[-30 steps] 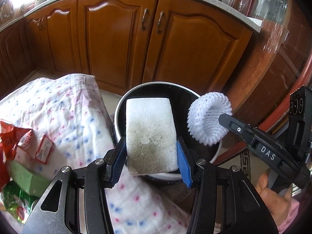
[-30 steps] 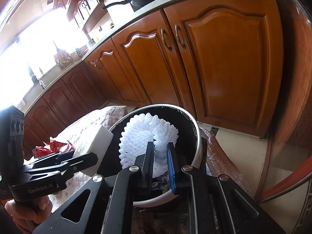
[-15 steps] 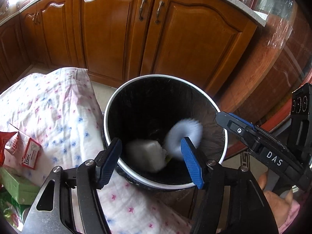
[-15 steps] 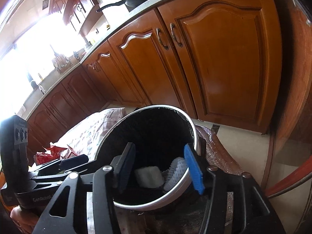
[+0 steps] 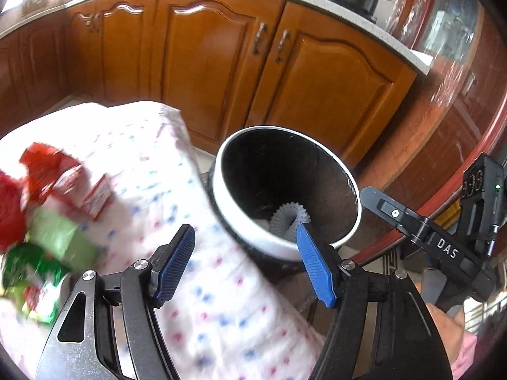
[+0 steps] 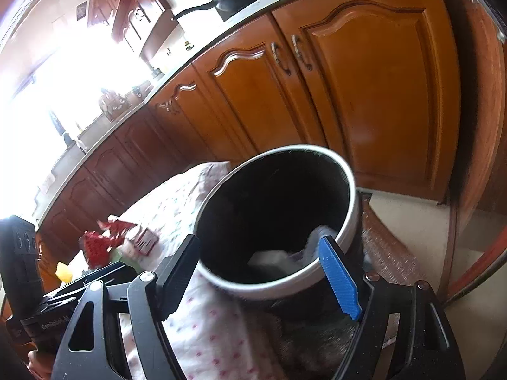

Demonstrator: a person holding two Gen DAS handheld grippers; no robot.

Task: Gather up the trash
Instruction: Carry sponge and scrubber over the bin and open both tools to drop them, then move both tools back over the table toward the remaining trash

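A black trash bin with a white rim [image 5: 250,237] [image 6: 279,288] stands beside the cloth-covered table. Inside lie a white foam net [image 5: 290,218] [image 6: 317,236] and a white foam block [image 6: 269,258]. My left gripper [image 5: 245,261] is open and empty, above the table edge just left of the bin. My right gripper [image 6: 267,274] is open and empty over the bin's near rim; it also shows in the left wrist view [image 5: 421,237]. Red wrappers [image 5: 60,174] [image 6: 104,240] and green packets [image 5: 54,247] lie on the table at left.
The table has a white cloth with pink and blue dots [image 5: 152,171] [image 6: 177,209]. Wooden kitchen cabinets [image 5: 221,63] [image 6: 364,95] stand behind the bin. A plastic-wrapped wooden piece [image 5: 443,126] is at right. A yellow item [image 6: 63,270] lies near the wrappers.
Both grippers opened and dropped the foam block and the foam net into the bin. Both have since drawn back from the bin, the left one shifting left over the table.
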